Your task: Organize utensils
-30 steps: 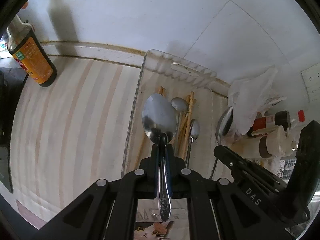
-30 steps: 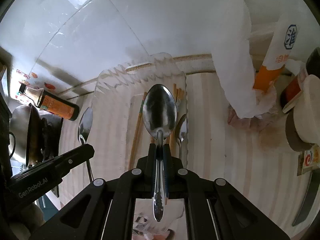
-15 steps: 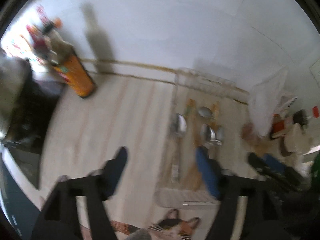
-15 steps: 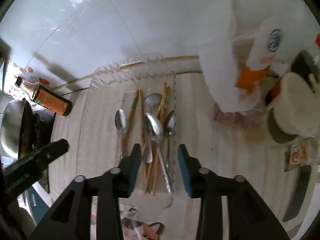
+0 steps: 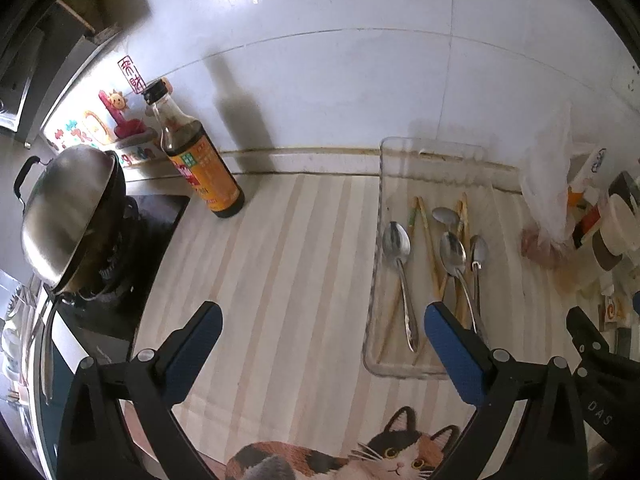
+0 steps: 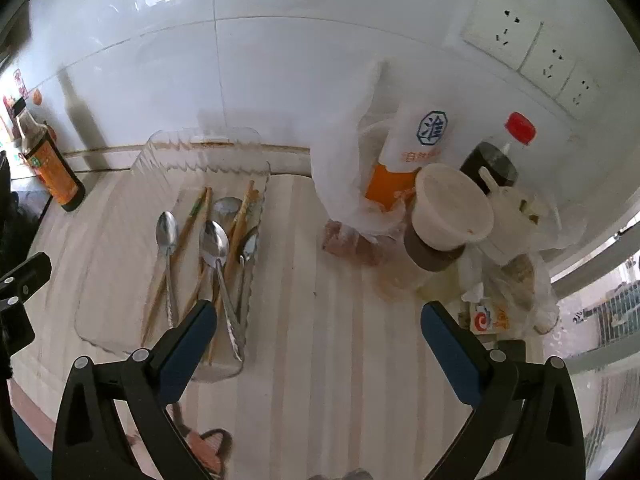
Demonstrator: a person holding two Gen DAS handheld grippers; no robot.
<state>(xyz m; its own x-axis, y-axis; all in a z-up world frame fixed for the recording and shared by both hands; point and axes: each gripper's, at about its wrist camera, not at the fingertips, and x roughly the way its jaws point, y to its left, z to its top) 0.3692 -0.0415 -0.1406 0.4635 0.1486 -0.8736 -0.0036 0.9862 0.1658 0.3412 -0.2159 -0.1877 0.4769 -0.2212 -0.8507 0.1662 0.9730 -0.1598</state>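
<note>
Both tongs, left (image 5: 320, 330) and right (image 6: 318, 330), have just been opening, now wide and empty; lift clear without nudging spoons (image 5: 397, 242) in tray (image 5: 374, 312).

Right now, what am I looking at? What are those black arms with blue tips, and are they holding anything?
They are two hand-held grippers, one in each of a person's hands, each carrying a wide-angle camera looking along its fingers. One picture comes from the left gripper, the other from the right gripper. Both have just been opening and now stand wide open with nothing between them. On the striped counter lies a clear tray holding spoons and wooden chopsticks. A sauce bottle stands by the wall.
</note>
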